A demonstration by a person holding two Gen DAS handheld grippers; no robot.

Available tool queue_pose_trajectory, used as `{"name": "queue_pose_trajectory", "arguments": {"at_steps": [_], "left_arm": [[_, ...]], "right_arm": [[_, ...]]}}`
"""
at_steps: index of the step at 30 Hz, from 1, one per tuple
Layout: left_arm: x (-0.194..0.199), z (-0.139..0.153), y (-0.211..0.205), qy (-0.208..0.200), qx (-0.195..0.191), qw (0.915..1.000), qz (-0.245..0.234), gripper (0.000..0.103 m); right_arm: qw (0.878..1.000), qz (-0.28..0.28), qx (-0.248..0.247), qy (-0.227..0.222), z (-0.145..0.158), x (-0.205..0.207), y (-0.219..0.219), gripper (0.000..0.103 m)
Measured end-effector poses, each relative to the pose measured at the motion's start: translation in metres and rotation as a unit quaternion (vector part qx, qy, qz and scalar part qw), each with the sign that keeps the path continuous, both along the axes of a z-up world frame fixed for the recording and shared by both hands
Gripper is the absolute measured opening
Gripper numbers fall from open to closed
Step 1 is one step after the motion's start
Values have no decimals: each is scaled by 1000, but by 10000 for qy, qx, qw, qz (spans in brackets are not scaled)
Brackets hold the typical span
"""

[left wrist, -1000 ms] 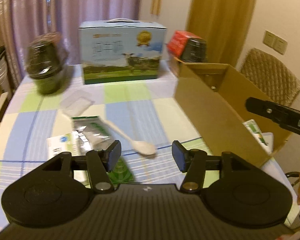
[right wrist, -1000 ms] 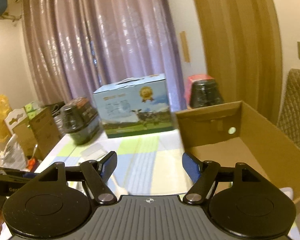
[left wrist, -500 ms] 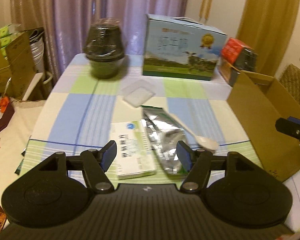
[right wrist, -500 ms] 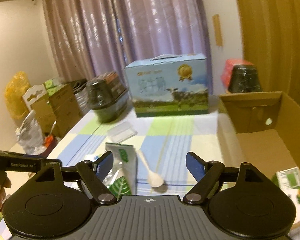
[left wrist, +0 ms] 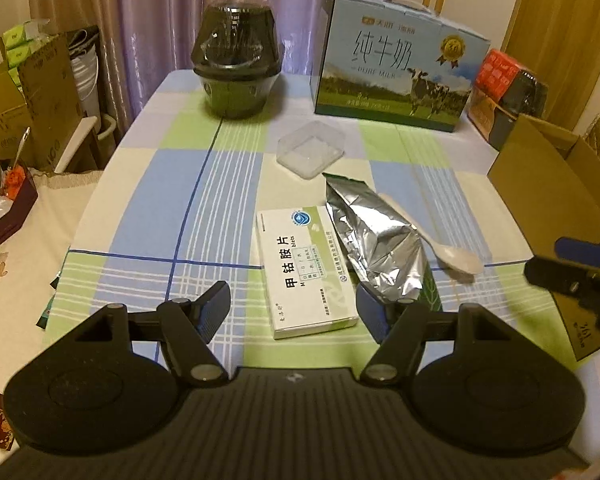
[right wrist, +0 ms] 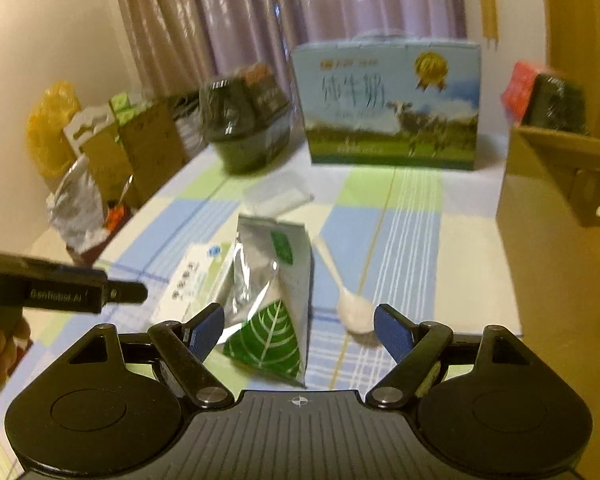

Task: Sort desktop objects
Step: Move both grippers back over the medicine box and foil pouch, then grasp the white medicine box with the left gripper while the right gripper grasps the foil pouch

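Note:
A white medicine box (left wrist: pixel 306 270) lies on the checked tablecloth, with a silver foil pouch (left wrist: pixel 374 240) and a white plastic spoon (left wrist: pixel 450 254) to its right. My left gripper (left wrist: pixel 294 310) is open and empty, just above the near end of the medicine box. My right gripper (right wrist: pixel 298 330) is open and empty, hovering over the green-leaf end of the foil pouch (right wrist: pixel 270 292), with the spoon (right wrist: pixel 350 306) to its right. A clear plastic lid (left wrist: pixel 310 150) lies farther back.
An open cardboard box (left wrist: pixel 556 208) stands at the table's right edge. A blue milk carton (left wrist: pixel 396 68) and a dark wrapped bowl stack (left wrist: pixel 236 68) stand at the back. Red and dark packages (left wrist: pixel 508 92) sit back right. Cartons and bags crowd the floor left.
Both grippers have swung left, away from the cardboard box, and lowered toward the items in the table's middle. Both stay open and empty.

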State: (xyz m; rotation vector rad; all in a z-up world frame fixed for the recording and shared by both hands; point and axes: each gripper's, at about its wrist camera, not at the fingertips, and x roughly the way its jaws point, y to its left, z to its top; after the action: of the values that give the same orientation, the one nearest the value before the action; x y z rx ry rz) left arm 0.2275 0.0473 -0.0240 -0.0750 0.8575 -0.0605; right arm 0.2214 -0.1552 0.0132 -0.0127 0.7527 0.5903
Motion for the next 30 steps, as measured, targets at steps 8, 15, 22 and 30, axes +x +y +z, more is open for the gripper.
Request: {"name": "queue_pose_trajectory", "arguments": {"at_steps": [8,15,22,30], "left_arm": [[22,-26,4,298,107,9995,-89,65],[38,-44,6,453,10,9990,-56,65],[53,-53,-6,495,-59,9985,-213,70],[65,-63,-14,597,-115,9977,-297,75]], "right_arm": [[9986,362,-161,359,-25,12,14,79],[9947,753,-240,655,-45,17,34,79],[9928,926,-399,646,-61,22,46,80],[9921,971,-492,627,-72,30,53,80]]}}
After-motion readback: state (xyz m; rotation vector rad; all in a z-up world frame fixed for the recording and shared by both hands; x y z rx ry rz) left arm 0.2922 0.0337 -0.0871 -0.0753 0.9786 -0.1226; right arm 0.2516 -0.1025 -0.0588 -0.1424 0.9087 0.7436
